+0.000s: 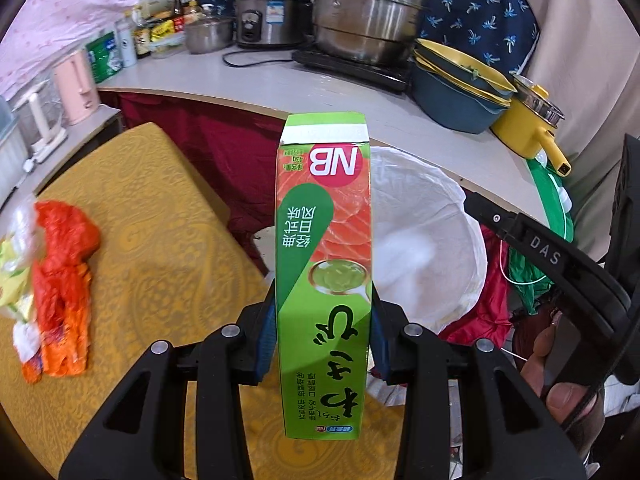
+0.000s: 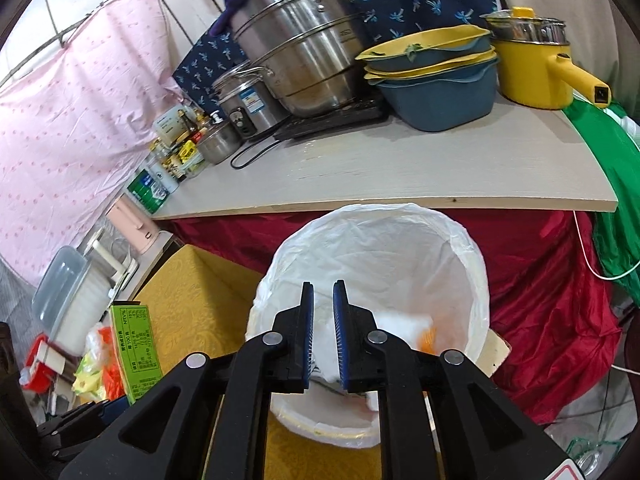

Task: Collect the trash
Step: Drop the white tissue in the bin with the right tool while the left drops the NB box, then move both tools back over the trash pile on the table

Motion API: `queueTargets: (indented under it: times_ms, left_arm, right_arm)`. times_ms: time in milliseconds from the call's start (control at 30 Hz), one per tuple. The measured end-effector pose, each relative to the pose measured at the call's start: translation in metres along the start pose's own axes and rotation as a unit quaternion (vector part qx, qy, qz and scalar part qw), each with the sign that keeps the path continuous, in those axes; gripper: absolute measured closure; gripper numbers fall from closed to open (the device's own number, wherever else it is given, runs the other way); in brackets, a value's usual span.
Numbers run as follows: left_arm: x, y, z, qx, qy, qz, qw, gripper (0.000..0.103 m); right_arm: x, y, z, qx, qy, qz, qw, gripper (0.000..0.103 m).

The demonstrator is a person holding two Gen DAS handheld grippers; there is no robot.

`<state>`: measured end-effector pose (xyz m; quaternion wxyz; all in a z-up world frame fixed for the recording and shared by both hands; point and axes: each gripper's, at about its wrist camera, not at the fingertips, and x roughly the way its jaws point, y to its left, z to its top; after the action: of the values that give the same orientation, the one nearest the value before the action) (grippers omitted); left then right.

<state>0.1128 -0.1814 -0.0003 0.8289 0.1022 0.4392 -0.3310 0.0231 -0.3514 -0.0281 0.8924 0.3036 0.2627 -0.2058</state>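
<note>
Black fingers with blue pads fill the foreground of both wrist views. On the left wrist view, the left gripper [image 1: 324, 340] clamps a tall green-and-orange carton [image 1: 324, 248] between its pads, the box upright with its printing upside down and its torn flap at the top. Just behind the carton sits a bin [image 1: 424, 240] lined with a white bag, its mouth beside the edge of a table under a yellow patterned cloth [image 1: 152, 240]. To the left on that cloth lies a crumpled orange wrapper [image 1: 64, 276], touching a pale yellow-and-white wrapper at the frame's edge. At the right edge a person's hand [image 1: 560, 376] grips the black body of the other tool.

From the right wrist view, the right gripper [image 2: 323, 332] hangs over the bin's mouth with its pads slightly parted and nothing between them. Below them, inside the liner, rests white and orange trash [image 2: 416, 332]. The carton appears again at lower left, beside the wrappers on the cloth.

Beyond the bin, red fabric [image 2: 540, 320] drapes beneath a pale counter [image 2: 400, 168]. On it stand a steel steamer pot [image 2: 296, 52], a rice cooker [image 2: 244, 108], stacked blue-and-yellow basins [image 2: 436, 80], a yellow saucepan [image 2: 536, 76] and a cluster of bottles. Pink and navy printed cloths hang behind.
</note>
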Motion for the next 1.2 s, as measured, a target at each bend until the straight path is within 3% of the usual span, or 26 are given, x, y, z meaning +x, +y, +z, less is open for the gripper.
queueTargets:
  times_ms: [433,533,567,700,933,1200]
  left_arm:
    - [0.057,-0.039,0.033,0.024,0.018,-0.045,0.9986,0.065]
    - [0.062,-0.043,0.039,0.022,0.008,-0.047,0.9986,0.054]
    - [0.061,-0.042,0.04,0.017,0.001,-0.047,0.9988,0.045]
    - [0.058,-0.036,0.042,0.002,-0.007,-0.039,0.9992,0.031]
    - [0.042,-0.006,0.037,-0.033,-0.015,-0.018,0.9992,0.03]
    - [0.014,0.04,0.017,-0.074,-0.03,0.01,0.9967,0.03]
  right_arm:
    - [-0.007,-0.036,0.005,0.025,-0.014,-0.037,0.999,0.08]
    - [-0.009,-0.041,0.006,0.03,-0.017,-0.04,0.999,0.078]
    - [-0.01,-0.042,0.006,0.031,-0.018,-0.041,0.999,0.078]
    - [-0.01,-0.042,0.006,0.03,-0.018,-0.04,0.999,0.078]
    - [-0.011,-0.027,0.003,0.017,-0.013,-0.031,0.999,0.077]
    - [-0.012,0.014,-0.006,-0.016,-0.006,-0.01,1.0,0.07]
